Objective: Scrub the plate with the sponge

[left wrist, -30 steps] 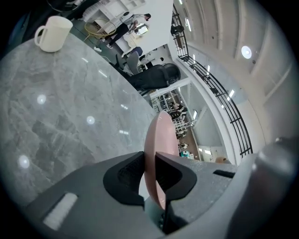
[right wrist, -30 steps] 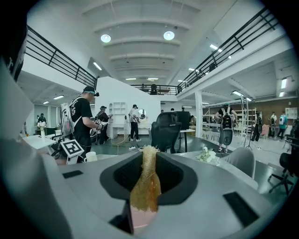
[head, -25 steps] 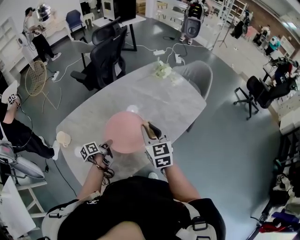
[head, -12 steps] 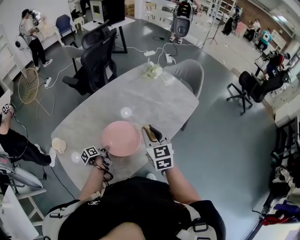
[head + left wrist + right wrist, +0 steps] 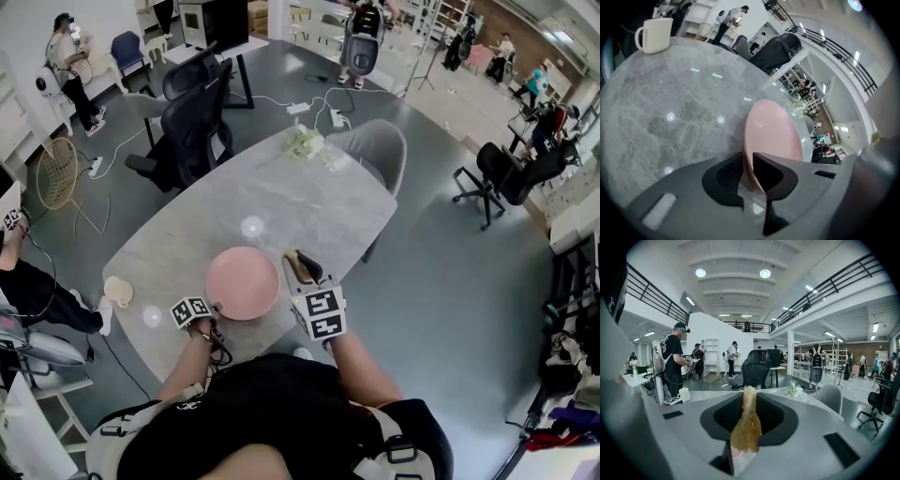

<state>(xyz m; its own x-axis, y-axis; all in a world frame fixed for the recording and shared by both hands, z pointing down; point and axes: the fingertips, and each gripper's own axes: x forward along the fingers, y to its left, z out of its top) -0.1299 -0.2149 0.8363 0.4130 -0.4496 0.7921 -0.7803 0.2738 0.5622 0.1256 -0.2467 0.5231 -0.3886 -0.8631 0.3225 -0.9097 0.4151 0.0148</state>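
Left claw (image 5: 747, 157), jaws just opening, loosely straddles the plate's (image 5: 242, 281) near rim, apparently steadying it on the counter (image 5: 281, 202); right claw (image 5: 750, 401) pinches the sponge (image 5: 746, 427), ready to scrub.

- Large open hall under a white ribbed ceiling (image 5: 736, 263), with round ceiling lights (image 5: 764, 273) and long light strips.
- Upper gallery behind black railings (image 5: 651, 289) along both sides.
- Glossy grey floor (image 5: 450, 281), with white cables and a power strip (image 5: 300, 108) trailing across it.
- Oval grey marbled table (image 5: 309, 202) in the middle.
- Black office chairs (image 5: 202, 117) at its far left edge, a grey shell chair (image 5: 375, 150) at its far end, another black chair (image 5: 497, 173) well apart at right.
- White shelves (image 5: 711, 345) against the far wall.
- Round wicker chair (image 5: 56, 173) at left.
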